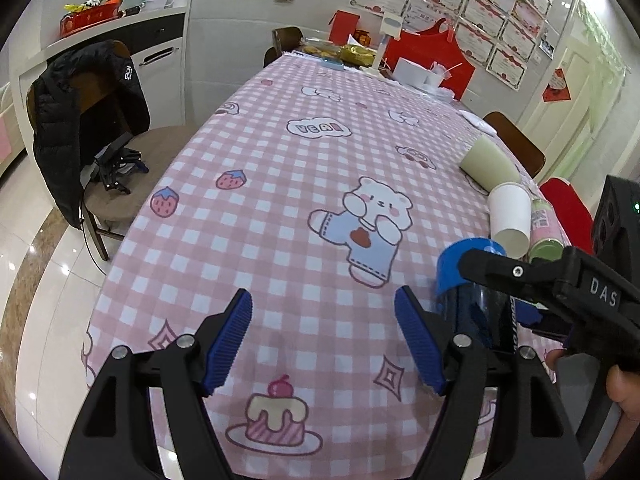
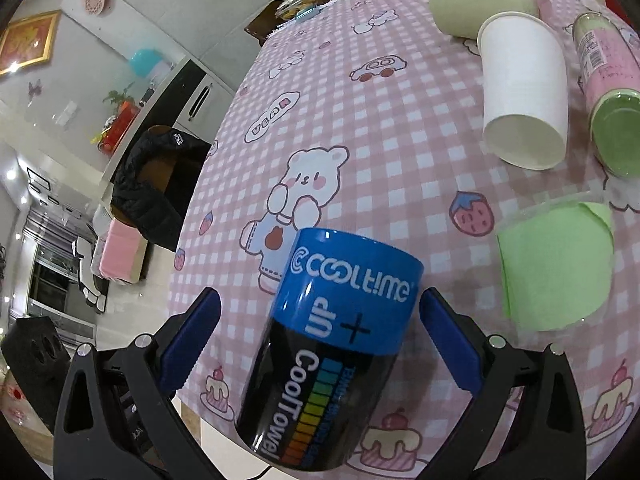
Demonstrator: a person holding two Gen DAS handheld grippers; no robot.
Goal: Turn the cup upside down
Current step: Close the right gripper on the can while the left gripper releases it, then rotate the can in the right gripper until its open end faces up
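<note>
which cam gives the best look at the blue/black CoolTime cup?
Right wrist: the CoolTime cup fills the centre between the open right gripper, label readable. Left wrist shows only its blue end, the rest mostly hidden behind the right gripper's body.

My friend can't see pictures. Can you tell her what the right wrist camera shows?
A blue and black CoolTime cup sits between the open fingers of the right gripper, above a pink checked tablecloth. Farther back a white paper cup lies on its side.
</note>
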